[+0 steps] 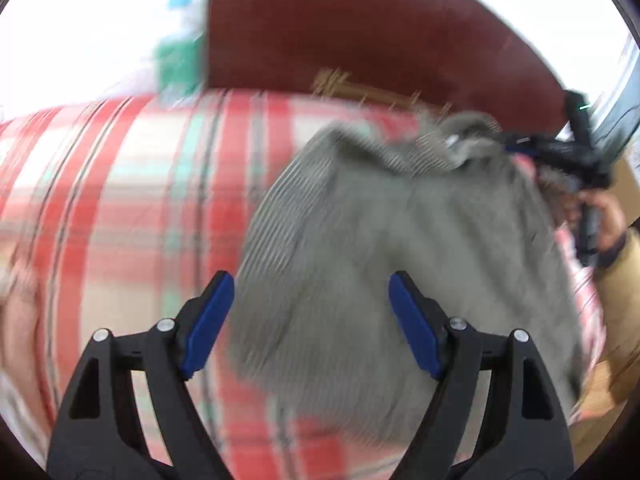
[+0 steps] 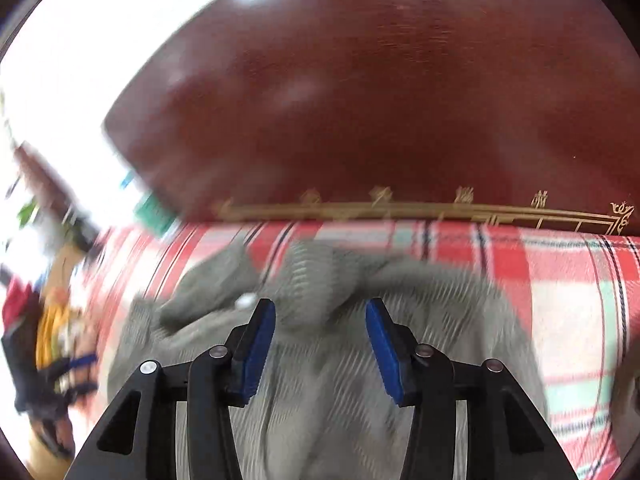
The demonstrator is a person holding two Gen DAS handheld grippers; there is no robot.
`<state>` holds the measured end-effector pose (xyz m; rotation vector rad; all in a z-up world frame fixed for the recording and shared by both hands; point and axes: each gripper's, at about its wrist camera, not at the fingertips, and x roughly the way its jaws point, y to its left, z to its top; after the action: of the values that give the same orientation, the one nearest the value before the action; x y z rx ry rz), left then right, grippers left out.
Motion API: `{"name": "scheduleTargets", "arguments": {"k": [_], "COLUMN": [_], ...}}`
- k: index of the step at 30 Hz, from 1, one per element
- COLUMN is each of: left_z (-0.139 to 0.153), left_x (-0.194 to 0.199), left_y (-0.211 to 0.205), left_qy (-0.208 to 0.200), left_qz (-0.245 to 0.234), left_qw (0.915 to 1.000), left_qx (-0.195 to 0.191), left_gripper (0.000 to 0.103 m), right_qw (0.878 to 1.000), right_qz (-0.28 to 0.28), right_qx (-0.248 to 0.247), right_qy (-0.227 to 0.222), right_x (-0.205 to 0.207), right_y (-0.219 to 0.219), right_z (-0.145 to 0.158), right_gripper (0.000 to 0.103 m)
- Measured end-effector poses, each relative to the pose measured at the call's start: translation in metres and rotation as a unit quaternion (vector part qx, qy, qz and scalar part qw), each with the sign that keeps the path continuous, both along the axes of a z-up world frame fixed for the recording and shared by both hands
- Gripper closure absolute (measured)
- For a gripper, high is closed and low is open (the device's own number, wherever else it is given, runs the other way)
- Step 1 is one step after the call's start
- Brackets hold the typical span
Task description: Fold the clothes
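Where the grey ribbed garment (image 1: 400,240) lies spread across the red-and-white plaid cover (image 1: 120,200), both claws stand over it with nothing between their pads.

Item, left gripper (image 1: 311,320): jaws wide apart, blue pads (image 1: 210,324) facing one another, holding nothing. The garment lies ahead of and beneath the gap, running from between the fingers up and to the right; plaid cover shows to the left of the left finger.

Item, right gripper (image 2: 320,346): jaws apart, blue pads (image 2: 256,352) clear of the cloth, gripping nothing. The garment (image 2: 320,360) fills the space between and below the fingers; its bunched, rumpled upper edge sits just ahead of the fingertips. A small white spot on the cloth, too blurred to identify, lies just left of the left fingertip.

Item, plaid cover (image 2: 560,300): extends to the right of the right claw and ahead of the garment's far edge.

Item, dark red-brown headboard (image 2: 380,100): stands beyond the cover, ahead of both claws, with a gold ornamental line along its lower edge.

Item, green object (image 1: 176,60): far ahead and left of the left claw, blurred beyond telling.

Both views are smeared by motion; fine detail of the garment's fold cannot be told.
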<state>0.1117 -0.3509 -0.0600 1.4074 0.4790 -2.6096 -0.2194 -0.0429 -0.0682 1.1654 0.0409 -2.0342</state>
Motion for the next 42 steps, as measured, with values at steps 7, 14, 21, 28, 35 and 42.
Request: {"name": "scheduleTargets", "arguments": {"k": [7, 14, 21, 28, 35, 42], "left_z": [-0.035, -0.044, 0.04, 0.028, -0.012, -0.057], "left_x": [0.035, 0.013, -0.001, 0.013, 0.101, 0.103], "left_y": [0.012, 0.028, -0.024, 0.009, 0.06, 0.13], "left_qy": [-0.017, -0.024, 0.01, -0.014, 0.018, 0.005], "left_qz": [-0.005, 0.001, 0.088, 0.07, -0.056, -0.109], "left_qw": [0.9952, 0.9956, 0.9933, 0.979, 0.9982, 0.9865], "left_qx": [0.096, 0.09, -0.075, -0.191, 0.012, 0.121], "left_gripper": [0.022, 0.094, 0.082, 0.036, 0.034, 0.032], "right_qw": [0.993, 0.988, 0.99, 0.998, 0.997, 0.992], "right_qz": [0.114, 0.152, 0.14, 0.052, 0.031, 0.076], "right_qx": [0.023, 0.004, -0.01, 0.013, -0.011, -0.052], "right_qy": [0.003, 0.002, 0.013, -0.01, -0.073, -0.085], "right_x": [0.107, 0.182, 0.233, 0.252, 0.272, 0.284], "right_y": [0.008, 0.02, 0.056, 0.114, 0.158, 0.131], "right_z": [-0.01, -0.021, -0.012, -0.033, -0.055, -0.076], "right_gripper": [0.038, 0.038, 0.038, 0.038, 0.037, 0.062]}}
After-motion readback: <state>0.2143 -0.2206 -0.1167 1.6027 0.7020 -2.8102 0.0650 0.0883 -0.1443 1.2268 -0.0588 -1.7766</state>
